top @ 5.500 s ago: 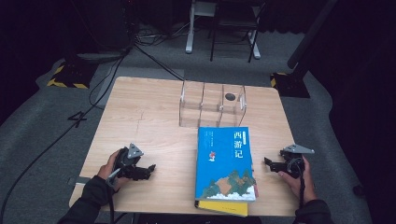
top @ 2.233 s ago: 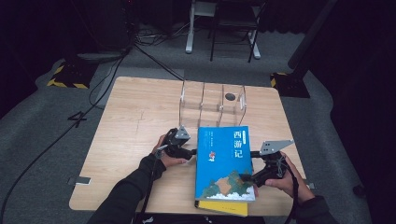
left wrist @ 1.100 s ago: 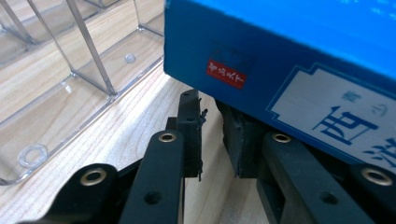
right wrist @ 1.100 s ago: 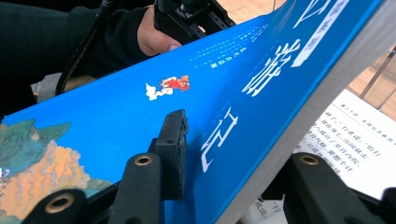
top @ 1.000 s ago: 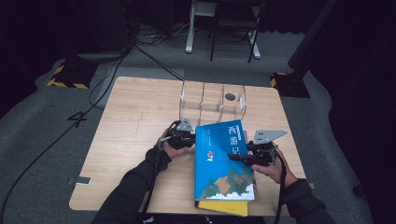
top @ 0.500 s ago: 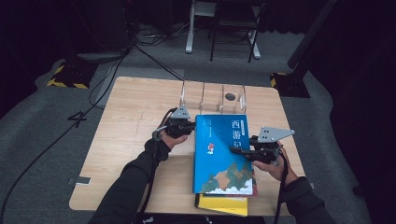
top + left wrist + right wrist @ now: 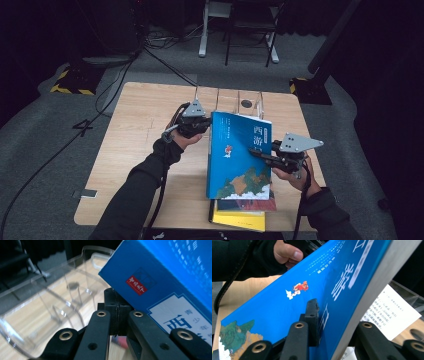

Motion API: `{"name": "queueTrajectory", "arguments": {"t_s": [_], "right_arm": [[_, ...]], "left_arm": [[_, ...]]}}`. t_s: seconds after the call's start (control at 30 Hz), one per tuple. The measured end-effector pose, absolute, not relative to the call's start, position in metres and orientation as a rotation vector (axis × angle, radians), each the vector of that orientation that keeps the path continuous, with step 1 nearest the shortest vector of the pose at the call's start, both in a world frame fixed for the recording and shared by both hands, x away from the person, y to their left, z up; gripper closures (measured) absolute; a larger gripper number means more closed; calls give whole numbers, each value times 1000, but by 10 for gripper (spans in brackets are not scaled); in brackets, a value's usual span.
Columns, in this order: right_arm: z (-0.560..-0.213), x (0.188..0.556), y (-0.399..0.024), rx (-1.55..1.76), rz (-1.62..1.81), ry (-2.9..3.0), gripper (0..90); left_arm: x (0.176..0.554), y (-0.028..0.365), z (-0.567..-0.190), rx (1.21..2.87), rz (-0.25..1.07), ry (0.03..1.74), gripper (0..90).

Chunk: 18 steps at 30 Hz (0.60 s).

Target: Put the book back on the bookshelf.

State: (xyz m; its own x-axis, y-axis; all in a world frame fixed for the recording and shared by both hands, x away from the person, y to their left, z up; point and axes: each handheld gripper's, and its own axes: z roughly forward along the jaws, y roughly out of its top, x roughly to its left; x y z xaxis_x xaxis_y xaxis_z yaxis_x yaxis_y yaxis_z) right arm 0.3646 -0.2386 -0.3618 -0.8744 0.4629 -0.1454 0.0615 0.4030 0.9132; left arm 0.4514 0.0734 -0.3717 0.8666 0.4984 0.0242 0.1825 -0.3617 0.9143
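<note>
Blue hardcover book (image 7: 239,155), tilted up off yellow and red books (image 7: 240,216) on wooden table (image 7: 140,150), near clear acrylic rack (image 7: 227,100). Clamped at left corner by shut left gripper (image 7: 196,126), right edge pinched in right gripper (image 7: 260,156), jaws just closing. To be raised evenly, both grips firm, lower edge clear of stack.

The book (image 7: 239,155) stands tilted before the clear rack (image 7: 230,100) (above two stacked books (image 7: 240,212)).

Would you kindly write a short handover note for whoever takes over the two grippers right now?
Left gripper: shut on the blue book at its far left corner.
Right gripper: jaws astride the book's right edge, just been closing; a firm grip is not certain.
Book: far end tilted up off the stack, near end resting on the red book and the yellow book.
Clear acrylic rack stands just beyond.
Done: book grasped and partly raised.
Left: probably stand it in the rack.
</note>
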Motion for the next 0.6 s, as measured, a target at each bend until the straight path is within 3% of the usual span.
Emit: {"name": "queueTrajectory", "arguments": {"t_s": [0.6], "right_arm": [[-343, 341, -241, 329, 1446, 2122, 785]], "left_arm": [[418, 75, -329, 1855, 452, 393, 899]]}}
